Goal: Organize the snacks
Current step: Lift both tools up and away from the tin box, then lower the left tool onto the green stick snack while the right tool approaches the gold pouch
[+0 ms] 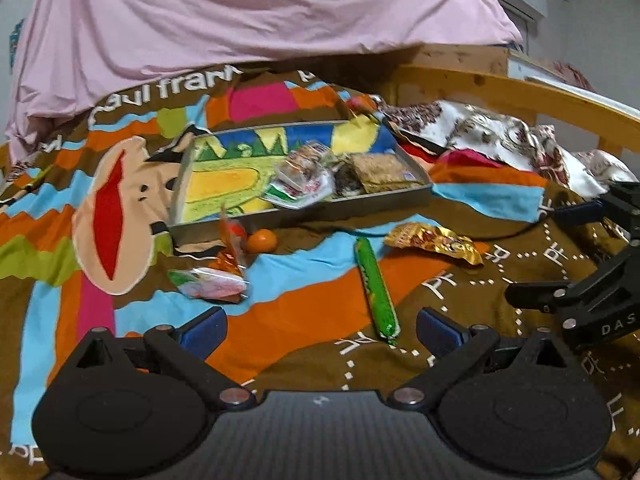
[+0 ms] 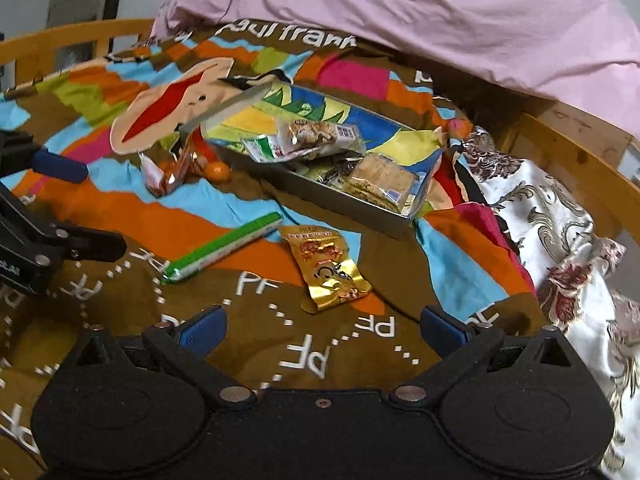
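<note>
My left hand-held gripper point(image 1: 320, 330) hangs wide and empty over the green stick snack point(image 1: 377, 290) on the bed blanket; it looks light, slick, firm: pinch mid-length. My right hand-held gripper point(image 2: 322, 330), equally wide, faces the crinkly gold packet point(image 2: 329, 268).

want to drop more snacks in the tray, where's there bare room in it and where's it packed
The tray is bare over its left half, from the left wall to the white-green packets. Its right end is crowded: those packets, then the cracker pack against the right wall. Outside, blanket lies bare between the green stick and the pink-green packet.
</note>
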